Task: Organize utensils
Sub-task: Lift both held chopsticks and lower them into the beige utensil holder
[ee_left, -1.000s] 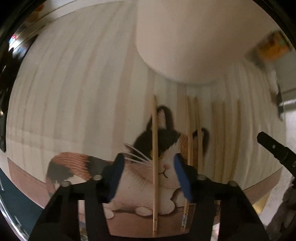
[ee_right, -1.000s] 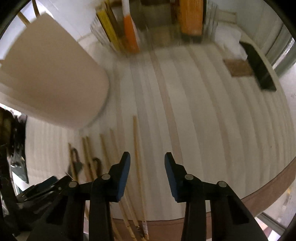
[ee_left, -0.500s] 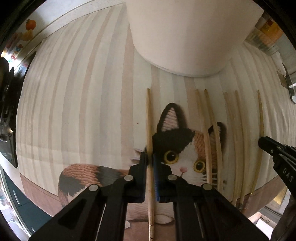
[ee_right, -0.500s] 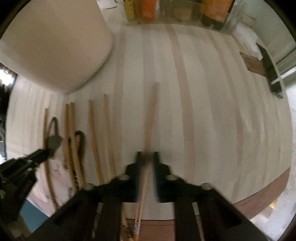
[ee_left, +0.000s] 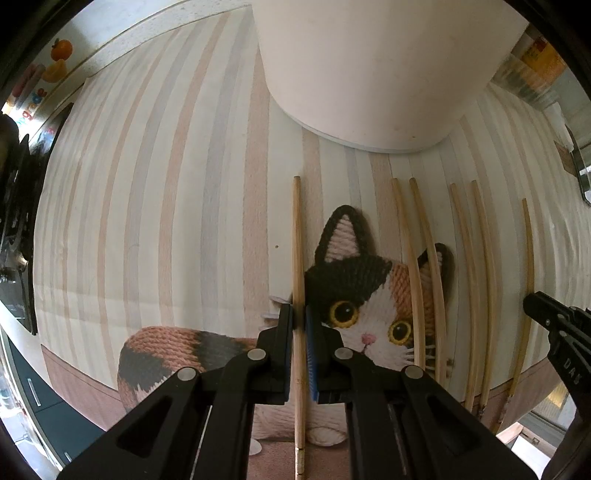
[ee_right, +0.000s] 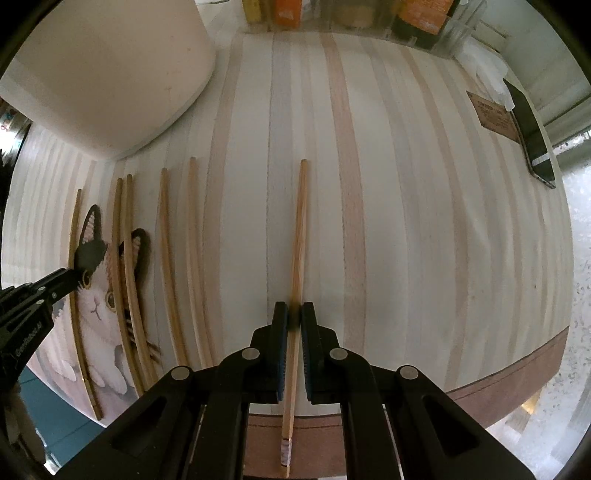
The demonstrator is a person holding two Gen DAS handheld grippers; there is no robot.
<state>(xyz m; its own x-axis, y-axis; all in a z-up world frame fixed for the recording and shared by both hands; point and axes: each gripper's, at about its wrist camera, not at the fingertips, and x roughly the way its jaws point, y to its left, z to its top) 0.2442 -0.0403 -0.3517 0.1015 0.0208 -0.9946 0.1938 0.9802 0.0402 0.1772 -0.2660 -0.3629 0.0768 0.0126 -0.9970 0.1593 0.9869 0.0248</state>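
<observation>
Several wooden chopsticks lie side by side on a striped mat point(ee_left: 166, 221) printed with a cat. My left gripper point(ee_left: 298, 314) is shut on the leftmost chopstick point(ee_left: 296, 240), pinching it about mid-length. My right gripper point(ee_right: 294, 312) is shut on the rightmost chopstick point(ee_right: 299, 236), which runs straight away from the camera. Between the two held sticks lie two pairs of loose chopsticks point(ee_right: 164, 266). The right gripper's tip point(ee_left: 546, 314) shows at the right edge of the left wrist view. The left gripper's tip point(ee_right: 55, 282) shows at the left edge of the right wrist view.
A large cream cylindrical container point(ee_left: 369, 74) stands just beyond the chopstick tips. At the mat's far edge are bottles and jars point(ee_right: 351, 14). A dark phone point(ee_right: 532, 129) and a small brown card point(ee_right: 493, 114) lie far right. The mat's brown front edge point(ee_right: 517, 384) is near.
Both grippers went from open to shut, each closing on a chopstick. The right gripper came down lower over the mat and its chopstick.
</observation>
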